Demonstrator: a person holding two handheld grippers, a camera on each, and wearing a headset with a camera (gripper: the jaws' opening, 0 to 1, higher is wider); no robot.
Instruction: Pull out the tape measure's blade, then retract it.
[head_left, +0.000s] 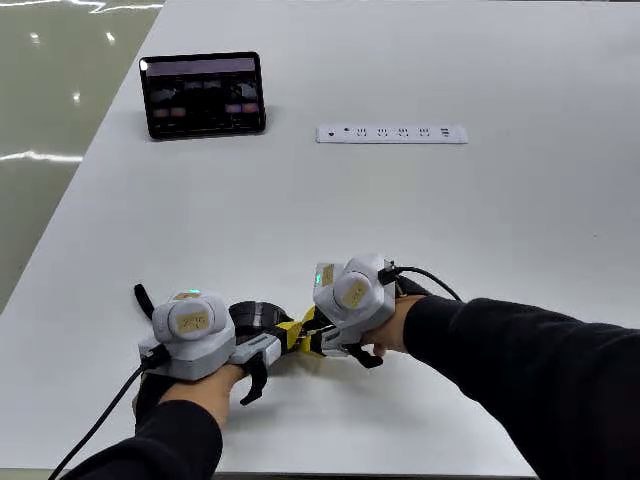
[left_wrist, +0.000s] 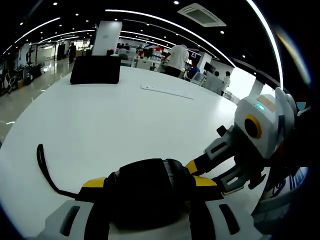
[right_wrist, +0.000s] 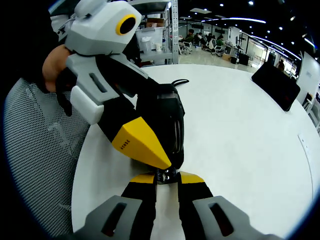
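Clamping tape measure: left tool, right tool.

1. Wide white table.
2. Glossy greenish floor reflects lamps.
3. Dark ceiling with long light strips and a vent.
4. Shelves and people at desks beyond.

— Where does the tape measure lie?
— On the table, near its front edge, between the jaws of my left gripper. My right gripper comes in from the right, its jaws pinched on the blade tip at the case's front.
— And around it?
— The strap trails left of the case, on the table. Far behind, the tablet stands at the left, and the power strip lies to its right, well apart.
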